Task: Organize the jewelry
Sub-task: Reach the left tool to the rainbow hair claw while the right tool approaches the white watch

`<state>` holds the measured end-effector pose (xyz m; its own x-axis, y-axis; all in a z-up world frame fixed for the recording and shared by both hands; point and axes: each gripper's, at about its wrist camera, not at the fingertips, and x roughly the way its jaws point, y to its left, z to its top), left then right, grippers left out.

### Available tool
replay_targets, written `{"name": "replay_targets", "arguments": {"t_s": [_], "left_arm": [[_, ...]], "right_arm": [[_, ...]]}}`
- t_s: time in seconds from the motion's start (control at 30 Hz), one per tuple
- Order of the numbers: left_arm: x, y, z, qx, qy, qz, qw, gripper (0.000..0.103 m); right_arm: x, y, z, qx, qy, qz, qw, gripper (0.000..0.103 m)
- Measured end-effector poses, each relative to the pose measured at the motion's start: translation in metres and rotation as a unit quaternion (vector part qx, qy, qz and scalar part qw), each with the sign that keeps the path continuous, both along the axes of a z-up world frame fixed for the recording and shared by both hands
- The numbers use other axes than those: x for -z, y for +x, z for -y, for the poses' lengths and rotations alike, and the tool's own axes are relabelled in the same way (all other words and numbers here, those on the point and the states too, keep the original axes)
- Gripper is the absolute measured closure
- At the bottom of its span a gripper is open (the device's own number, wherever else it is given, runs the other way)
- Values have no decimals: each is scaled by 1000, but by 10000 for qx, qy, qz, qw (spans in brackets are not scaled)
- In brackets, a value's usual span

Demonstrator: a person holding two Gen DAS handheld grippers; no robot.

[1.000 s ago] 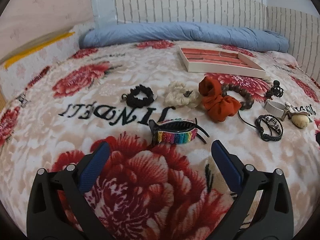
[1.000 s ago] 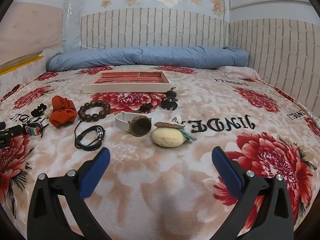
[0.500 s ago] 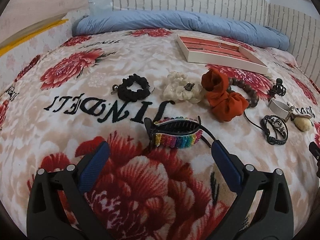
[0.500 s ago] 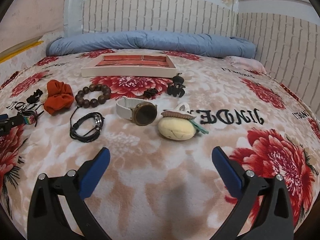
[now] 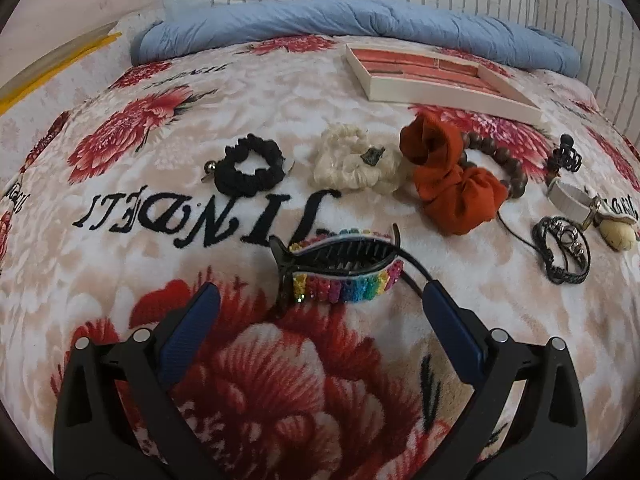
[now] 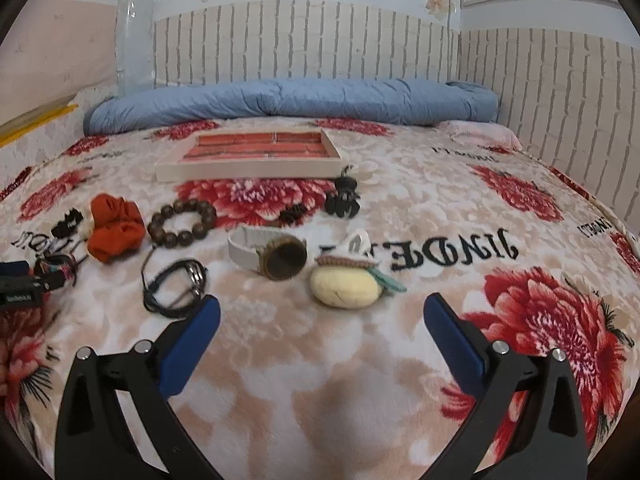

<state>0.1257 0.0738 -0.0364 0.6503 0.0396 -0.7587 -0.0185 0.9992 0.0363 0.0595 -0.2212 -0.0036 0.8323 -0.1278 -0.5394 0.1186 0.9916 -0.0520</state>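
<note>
while the floral blanket [image 5: 120, 220] carries everything, the tray [image 6: 248, 168] lies beyond the rainbow hair clip [image 5: 340, 272]; left gripper [image 5: 320, 304], fingers wide and empty, sits just short of that clip, likely needing to advance and close; right gripper [image 6: 320, 316] hangs open, empty.

Left tongs [image 5: 320, 300] and right tongs [image 6: 320, 312] (both) gape wide.

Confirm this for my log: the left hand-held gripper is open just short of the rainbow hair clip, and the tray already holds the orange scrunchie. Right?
Not quite. The left wrist view shows the orange scrunchie lying on the blanket, outside the tray. The left hand-held gripper is open just short of the rainbow hair clip.
</note>
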Motion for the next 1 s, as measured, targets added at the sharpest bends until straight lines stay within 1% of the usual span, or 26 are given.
{"name": "replay_targets", "arguments": {"t_s": [0.17, 0.3, 0.43, 0.57, 0.63, 0.8, 1.0], "left_arm": [[-3, 4, 8, 85, 118, 32, 9999, 5], [-1, 12, 12, 114, 178, -63, 9998, 5], [1, 21, 11, 101, 125, -175, 9997, 5], [6, 24, 10, 115, 103, -265, 9995, 5], [9, 27, 9, 115, 91, -324, 9994, 5], [13, 31, 7, 116, 7, -430, 9990, 5], [16, 31, 7, 121, 16, -461, 9989, 5]], "right_arm": [[-11, 12, -13, -144, -161, 99, 9997, 4], [-15, 31, -23, -258, -226, 65, 9994, 4], [-7, 61, -26, -194, -226, -257, 9992, 4], [6, 83, -27, -193, -183, -621, 9977, 4], [12, 90, -29, -199, -186, -757, 9968, 4], [15, 100, -34, -281, -192, -875, 9956, 4], [29, 117, -26, -106, -39, -1273, 9918, 4]]}}
